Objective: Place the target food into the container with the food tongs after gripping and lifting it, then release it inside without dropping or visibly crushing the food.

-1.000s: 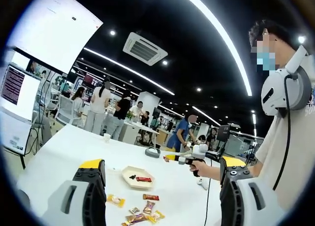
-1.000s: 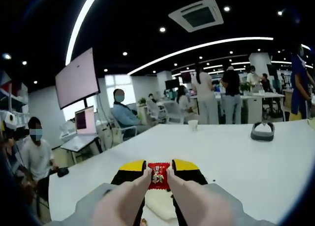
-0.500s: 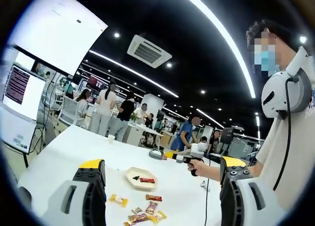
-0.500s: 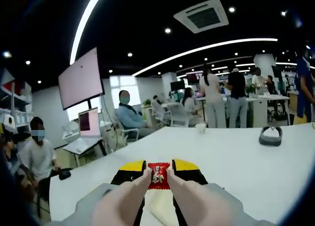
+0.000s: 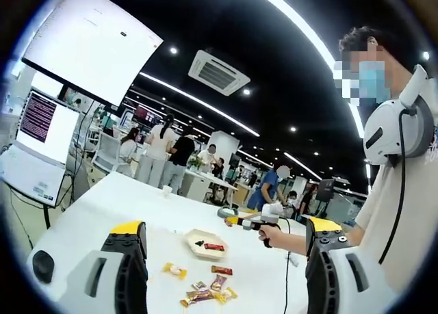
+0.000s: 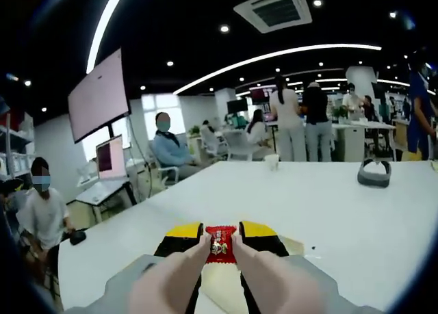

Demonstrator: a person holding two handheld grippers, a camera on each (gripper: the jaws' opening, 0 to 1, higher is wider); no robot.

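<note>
Right gripper view: right hand-held gripper (image 6: pixel 220 240) clamps red candy (image 6: pixel 220 243) between tongs (image 6: pixel 179 273) above desk (image 6: pixel 342 225). Left hand-held gripper (image 5: pixel 222 273) jaws apart, empty; beige container (image 5: pixel 207 244) holds candy.

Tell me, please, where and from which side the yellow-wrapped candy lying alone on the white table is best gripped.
Grip the yellow-wrapped candy across its short middle, coming straight down from above. It lies flat on the white table, apart from the other wrapped candies and the beige tray, so the sides look free. The right tongs hold a red-wrapped candy; the open left tongs probably suit.
</note>
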